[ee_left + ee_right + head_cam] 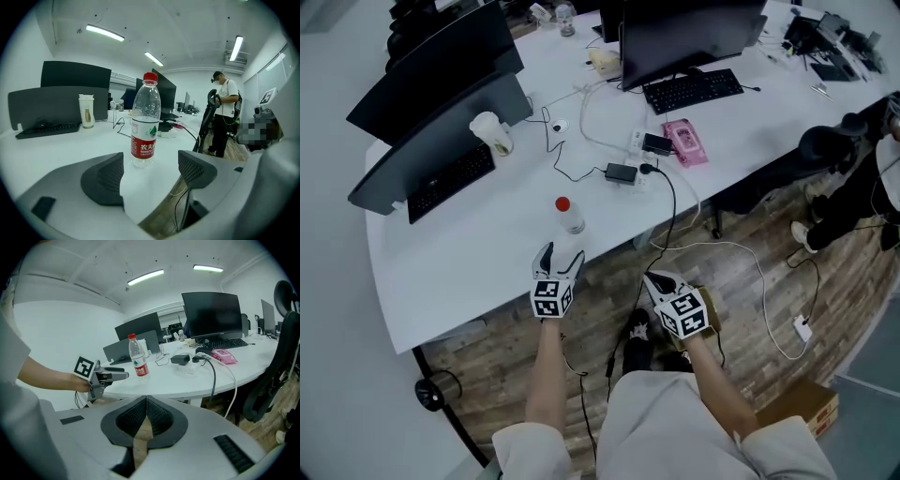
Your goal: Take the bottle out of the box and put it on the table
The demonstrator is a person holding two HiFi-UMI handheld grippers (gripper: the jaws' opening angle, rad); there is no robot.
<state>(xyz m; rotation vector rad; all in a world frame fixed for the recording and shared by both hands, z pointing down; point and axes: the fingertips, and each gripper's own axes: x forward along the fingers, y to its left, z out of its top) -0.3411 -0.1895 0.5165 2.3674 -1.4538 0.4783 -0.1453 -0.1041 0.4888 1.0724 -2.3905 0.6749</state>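
Note:
A clear water bottle (569,215) with a red cap and red label stands upright on the white table (469,262), near its front edge. In the left gripper view the bottle (145,123) stands beyond the two pads, apart from them. My left gripper (559,262) is open at the table's edge, just short of the bottle, with nothing between its jaws. My right gripper (659,281) is shut and empty, held over the floor to the right of the left one. From the right gripper view the bottle (138,357) and the left gripper (117,375) show side by side.
On the table are monitors (441,112), keyboards (692,90), a cup (492,133), a pink pack (684,142) and a power brick (621,173) with cables. A cardboard box (806,405) sits on the wooden floor at right. A person (224,112) stands beyond the table.

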